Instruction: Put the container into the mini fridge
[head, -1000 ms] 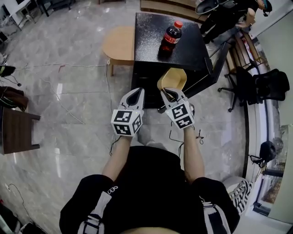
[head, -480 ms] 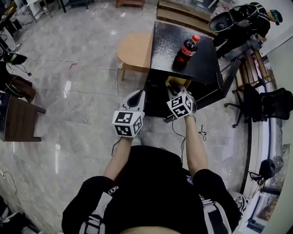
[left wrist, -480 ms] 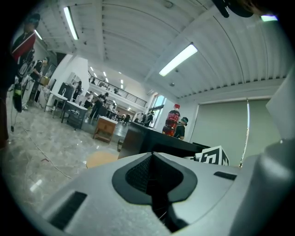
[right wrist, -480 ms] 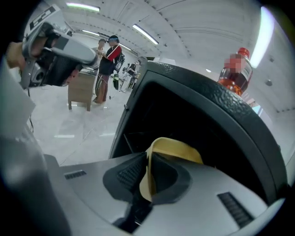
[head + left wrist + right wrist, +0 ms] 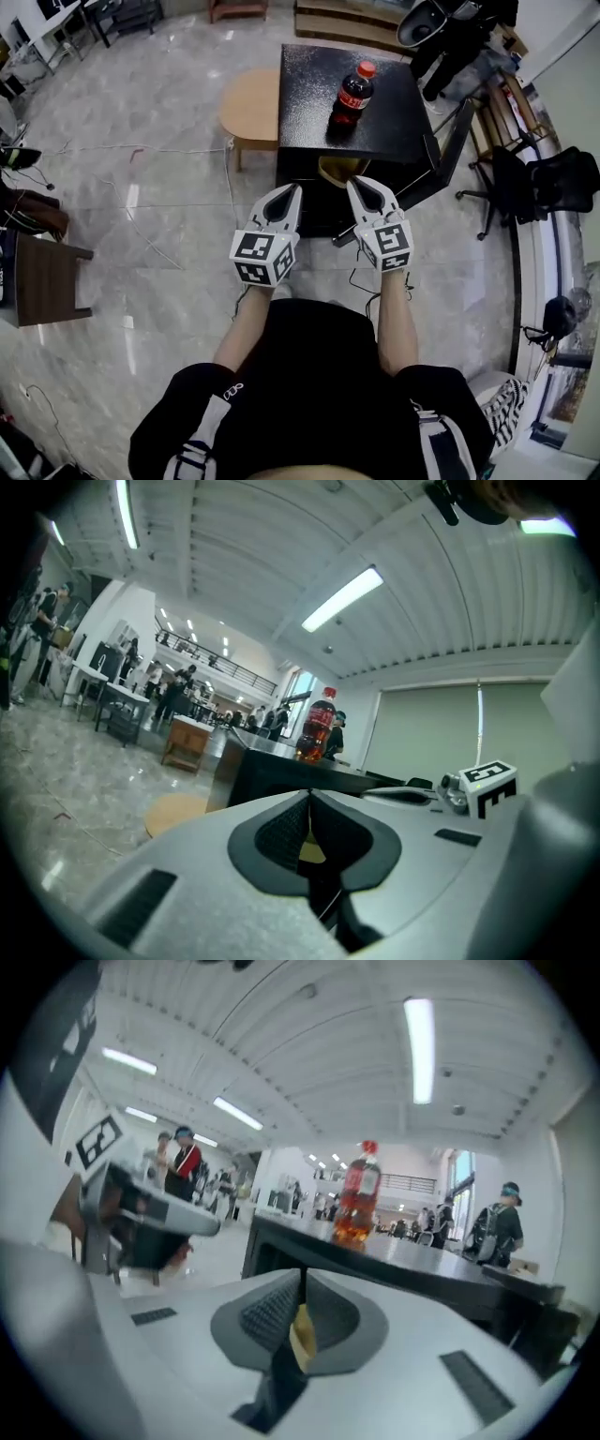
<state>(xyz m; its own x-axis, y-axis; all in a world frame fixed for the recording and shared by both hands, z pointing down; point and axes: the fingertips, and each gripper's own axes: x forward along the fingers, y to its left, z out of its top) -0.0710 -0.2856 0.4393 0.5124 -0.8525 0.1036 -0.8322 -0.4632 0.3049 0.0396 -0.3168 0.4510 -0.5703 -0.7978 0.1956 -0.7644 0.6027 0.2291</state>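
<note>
Grey marble floor [image 5: 159,112] spreads around us, the black mini fridge [image 5: 319,66] at twelve o'clock holding the yellow container [image 5: 337,170], our left tool [image 5: 294,190] closed on nothing, our right tool [image 5: 356,183] with jaws just eased apart, the container's edge between them.

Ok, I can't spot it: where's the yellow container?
Head view, upper centre: the container sits in the mouth of the open mini fridge, just under the black top where the cola bottle stands.

Bottle [image 5: 353,91] atop mini fridge [image 5: 305,70], stool [image 5: 247,101] left
</note>
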